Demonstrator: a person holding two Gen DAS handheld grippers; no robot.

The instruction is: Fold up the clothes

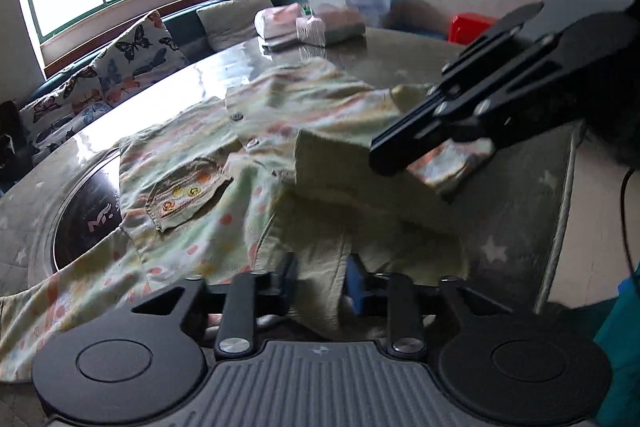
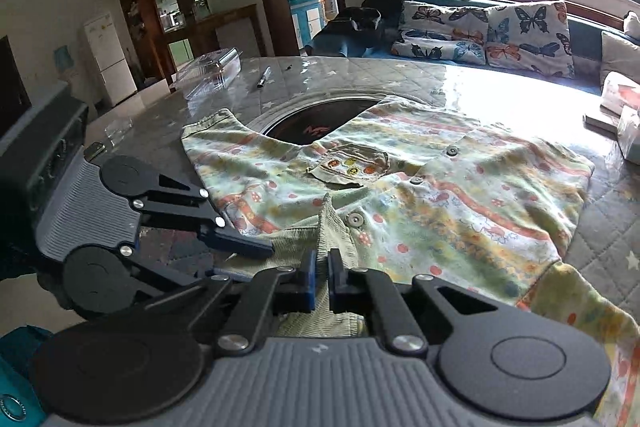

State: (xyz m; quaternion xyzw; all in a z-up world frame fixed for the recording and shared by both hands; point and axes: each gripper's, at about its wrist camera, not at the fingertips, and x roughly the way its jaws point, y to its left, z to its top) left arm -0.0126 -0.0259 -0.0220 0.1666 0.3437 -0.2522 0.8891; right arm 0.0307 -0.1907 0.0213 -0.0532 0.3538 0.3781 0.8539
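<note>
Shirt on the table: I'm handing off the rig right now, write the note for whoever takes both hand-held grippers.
Left hand-held gripper: shut on the green collar fabric of the shirt.
Right hand-held gripper: shut on the collar edge too, close beside the left.
Shirt lies front up, snaps and pocket showing, spread across the quilted table and partly over its dark round inset.
Done: garment laid out, collar end gripped and raised.
Left: no finished fold visible yet; sleeves and body remain to be folded.
</note>
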